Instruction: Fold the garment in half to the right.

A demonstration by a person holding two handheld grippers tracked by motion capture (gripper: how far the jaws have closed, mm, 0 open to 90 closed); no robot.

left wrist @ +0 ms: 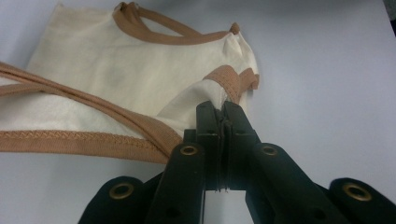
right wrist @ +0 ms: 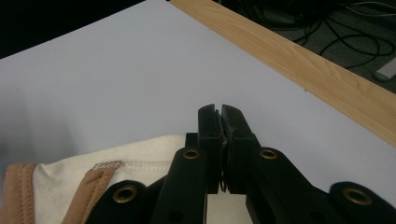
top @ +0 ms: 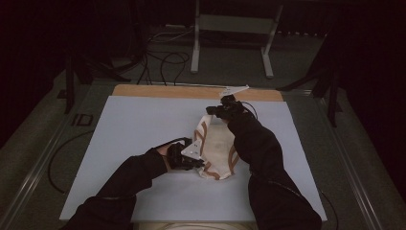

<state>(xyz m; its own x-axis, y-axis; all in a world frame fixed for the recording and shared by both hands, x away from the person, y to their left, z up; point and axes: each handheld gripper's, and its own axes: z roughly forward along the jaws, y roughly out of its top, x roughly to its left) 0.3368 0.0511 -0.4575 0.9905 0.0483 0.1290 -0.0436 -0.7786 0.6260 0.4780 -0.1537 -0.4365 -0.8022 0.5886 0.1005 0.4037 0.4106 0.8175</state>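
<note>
Both tongs pinch opposite ends of the cream shirt (top: 218,148), left tongs (left wrist: 223,109) near, right tongs (right wrist: 219,112) far.

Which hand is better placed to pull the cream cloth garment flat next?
Left. The left tool is shut on the cream cloth garment with brown trim at its corner. The right tool is shut too, but whether it holds cloth is unclear.

Dim high view, black surroundings, brighter soft-focus gripper views
</note>
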